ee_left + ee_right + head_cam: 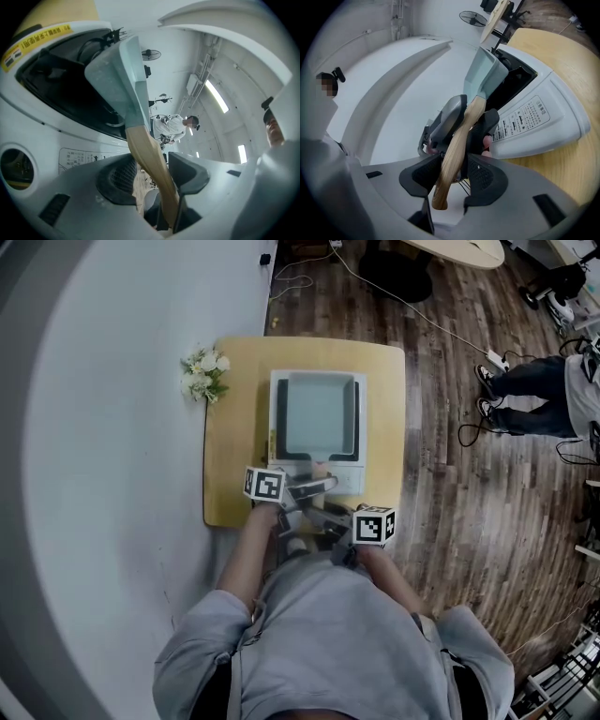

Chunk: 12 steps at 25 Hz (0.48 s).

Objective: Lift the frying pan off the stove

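A square grey-green frying pan (319, 413) sits on a white induction stove (349, 480), its wooden handle (320, 468) pointing toward me. My left gripper (317, 487) reaches in from the left and my right gripper (317, 515) from the right, both at the handle. In the left gripper view the handle (146, 152) runs between the pads, leaning by the right one, with a gap on the left; the left gripper (150, 176) is open. In the right gripper view the handle (457, 140) lies between the spread pads of the right gripper (452, 174), its end just past them.
The stove stands on a small wooden table (234, 474) with a bunch of white flowers (204, 374) at its far left corner. A white wall curves along the left. A person's legs (530, 390) and cables lie on the wooden floor to the right.
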Available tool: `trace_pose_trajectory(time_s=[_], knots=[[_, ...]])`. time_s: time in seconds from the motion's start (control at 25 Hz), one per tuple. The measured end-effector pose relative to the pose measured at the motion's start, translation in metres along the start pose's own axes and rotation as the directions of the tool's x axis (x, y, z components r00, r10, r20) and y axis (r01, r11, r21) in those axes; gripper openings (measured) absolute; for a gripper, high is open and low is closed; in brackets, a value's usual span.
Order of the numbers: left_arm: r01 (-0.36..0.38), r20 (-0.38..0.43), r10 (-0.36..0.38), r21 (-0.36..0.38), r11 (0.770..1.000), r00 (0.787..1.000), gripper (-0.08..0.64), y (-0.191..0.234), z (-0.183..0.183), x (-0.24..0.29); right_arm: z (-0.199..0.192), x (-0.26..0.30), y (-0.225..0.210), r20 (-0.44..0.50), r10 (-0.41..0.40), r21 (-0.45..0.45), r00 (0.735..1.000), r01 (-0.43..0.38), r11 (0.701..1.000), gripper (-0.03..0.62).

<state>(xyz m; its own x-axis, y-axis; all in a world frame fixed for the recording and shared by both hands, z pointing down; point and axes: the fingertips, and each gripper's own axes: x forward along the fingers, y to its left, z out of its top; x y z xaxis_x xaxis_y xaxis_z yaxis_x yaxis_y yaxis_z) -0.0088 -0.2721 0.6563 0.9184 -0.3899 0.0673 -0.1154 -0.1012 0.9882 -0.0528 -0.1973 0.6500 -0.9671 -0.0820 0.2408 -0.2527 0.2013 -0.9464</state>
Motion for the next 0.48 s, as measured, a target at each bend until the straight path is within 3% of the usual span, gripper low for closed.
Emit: trace_pose_trajectory(time_s=[0.16,0.36,0.48], knots=[[0.008,0.018,-0.007,-0.027,1.0,1.0,0.169,0.0009,0.0012,-0.0002,-0.0007,0.0009,0.0015,0.004,0.031,0.05,0.999,-0.032,0.998,0.124],[-0.075,-0.019,0.077,0.071,0.995,0.997,0.163,0.0037,-0.0017,0.0007,-0.0027,0.0003,-0.0028,0.002,0.012,0.036,1.0,-0.012,0.999,0.12],[-0.089,-0.022,0.091,0.088,0.992,0.996,0.163,0.0014,-0.0036,0.0005,-0.004,-0.0011,-0.0008,0.003,0.015,0.024,1.0,-0.015,1.0,0.12]])
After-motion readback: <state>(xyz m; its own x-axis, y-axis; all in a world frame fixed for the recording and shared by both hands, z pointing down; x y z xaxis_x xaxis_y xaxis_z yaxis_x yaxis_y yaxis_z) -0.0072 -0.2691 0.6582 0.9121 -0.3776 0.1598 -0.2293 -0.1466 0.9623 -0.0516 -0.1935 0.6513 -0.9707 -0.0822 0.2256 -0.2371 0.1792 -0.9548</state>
